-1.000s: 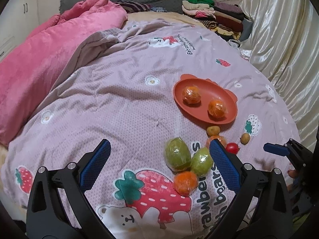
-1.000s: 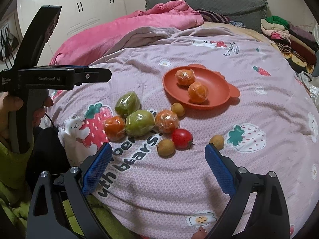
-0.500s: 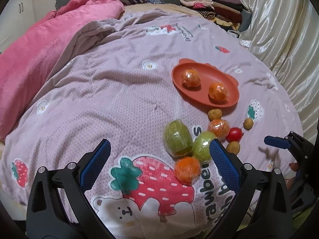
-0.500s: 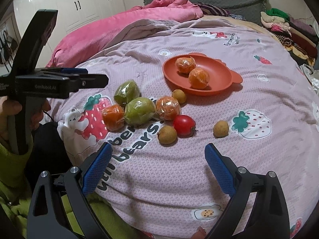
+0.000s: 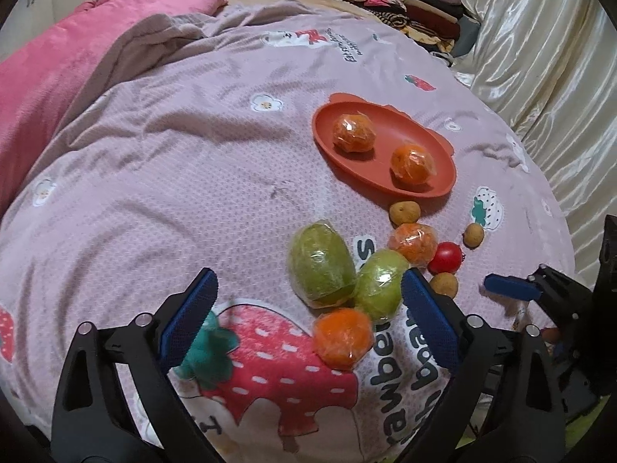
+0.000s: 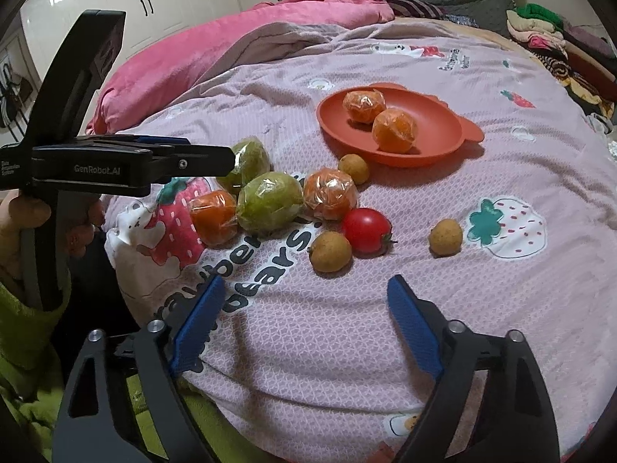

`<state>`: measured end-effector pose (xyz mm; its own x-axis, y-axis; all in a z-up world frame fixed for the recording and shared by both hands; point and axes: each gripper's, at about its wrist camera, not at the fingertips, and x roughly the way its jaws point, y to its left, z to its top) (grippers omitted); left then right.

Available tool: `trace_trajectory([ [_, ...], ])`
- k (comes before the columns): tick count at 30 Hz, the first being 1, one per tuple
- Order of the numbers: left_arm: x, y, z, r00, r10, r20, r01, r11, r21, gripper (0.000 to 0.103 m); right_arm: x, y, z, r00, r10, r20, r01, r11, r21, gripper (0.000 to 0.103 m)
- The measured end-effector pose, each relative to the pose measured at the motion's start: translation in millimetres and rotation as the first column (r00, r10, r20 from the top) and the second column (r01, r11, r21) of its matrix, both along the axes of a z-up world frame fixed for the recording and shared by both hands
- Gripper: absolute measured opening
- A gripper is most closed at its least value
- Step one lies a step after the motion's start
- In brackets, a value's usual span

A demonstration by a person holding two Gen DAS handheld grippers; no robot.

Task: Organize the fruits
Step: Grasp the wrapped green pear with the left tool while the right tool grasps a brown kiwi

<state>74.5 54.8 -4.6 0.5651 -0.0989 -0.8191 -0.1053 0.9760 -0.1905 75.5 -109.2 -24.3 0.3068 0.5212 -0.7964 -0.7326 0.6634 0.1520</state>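
An orange plate on the bedspread holds two wrapped oranges. In front of it lie two wrapped green fruits, two more wrapped oranges, a red tomato and three small brown fruits. My left gripper is open, its jaws astride the nearest orange and green fruits. My right gripper is open and empty, just short of a brown fruit and the tomato.
A pink quilt lies bunched at the left. Folded clothes are stacked at the far end by a cream curtain. White wardrobes stand beyond the bed. The bed edge is right under both grippers.
Both grippers have moved forward and down toward the fruit cluster; the fruits look nearer and larger. Both stay open. No fruit has moved.
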Motion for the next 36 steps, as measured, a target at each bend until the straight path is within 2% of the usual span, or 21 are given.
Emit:
trace_trajectory([
  [5,3.2,0.8,-3.9,1.0,0.0,-0.001,0.0,1.0,-0.022,0.077,6.7,5.2,-8.9,1.0,0.006,-0.022,-0.006,1.0,-0.001,0.05],
  [13,9.5,3.5,-10.7,1.0,-0.002,-0.01,0.002,0.998,-0.066,0.068,19.9,6.2,-18.1,0.999,-0.014,-0.029,0.014,1.0,0.003,0.033],
  [20,16.3,11.0,-19.8,0.999,0.019,-0.03,-0.022,0.995,-0.097,0.065,26.3,12.2,-21.2,1.0,0.002,-0.011,-0.002,1.0,0.0,0.028],
  [27,24.7,14.4,-28.1,0.998,0.029,-0.055,-0.035,0.994,-0.1,0.062,26.9,14.1,-24.1,1.0,0.014,0.001,-0.014,1.0,0.007,0.028],
  [31,27.4,14.2,-31.3,0.997,0.03,-0.064,-0.035,0.995,-0.089,0.057,28.8,15.3,-25.8,1.0,0.016,0.001,-0.016,1.0,0.016,0.028],
  [36,26.9,10.0,-29.3,0.999,0.017,-0.048,-0.02,0.997,-0.079,0.045,30.5,18.8,-27.1,1.0,0.015,0.005,-0.015,1.0,0.027,0.028],
])
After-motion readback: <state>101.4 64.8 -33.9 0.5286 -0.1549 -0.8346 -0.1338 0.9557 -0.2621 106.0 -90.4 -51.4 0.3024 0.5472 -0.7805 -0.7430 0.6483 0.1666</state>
